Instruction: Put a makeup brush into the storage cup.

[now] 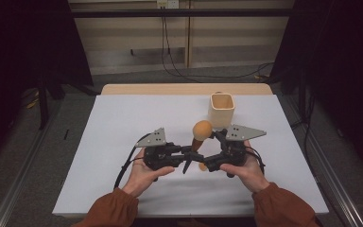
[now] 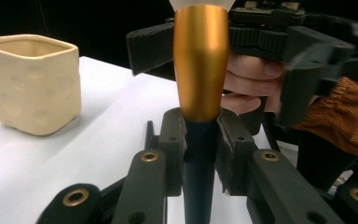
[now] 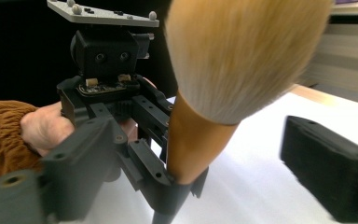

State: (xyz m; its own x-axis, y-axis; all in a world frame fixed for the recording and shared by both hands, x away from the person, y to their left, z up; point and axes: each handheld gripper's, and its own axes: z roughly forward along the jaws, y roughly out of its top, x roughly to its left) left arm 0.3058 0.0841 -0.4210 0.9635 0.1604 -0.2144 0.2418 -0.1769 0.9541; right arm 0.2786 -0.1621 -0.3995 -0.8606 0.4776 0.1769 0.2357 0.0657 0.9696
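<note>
- Gold-handled brush (image 1: 199,137) stood upright above the white bench (image 1: 123,123), bristles up.
- Left gripper (image 2: 200,135) had clamped its dark lower stem.
- Right gripper (image 1: 207,149) gaped wide beside it, empty.
- Cream cup (image 1: 221,109) sat just behind.

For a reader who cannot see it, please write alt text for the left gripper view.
The left gripper is shut on the dark handle of a makeup brush, held upright, its gold ferrule rising above the jaws. A cream square cup stands on the white table at left; a hand holds the right gripper behind.
</note>
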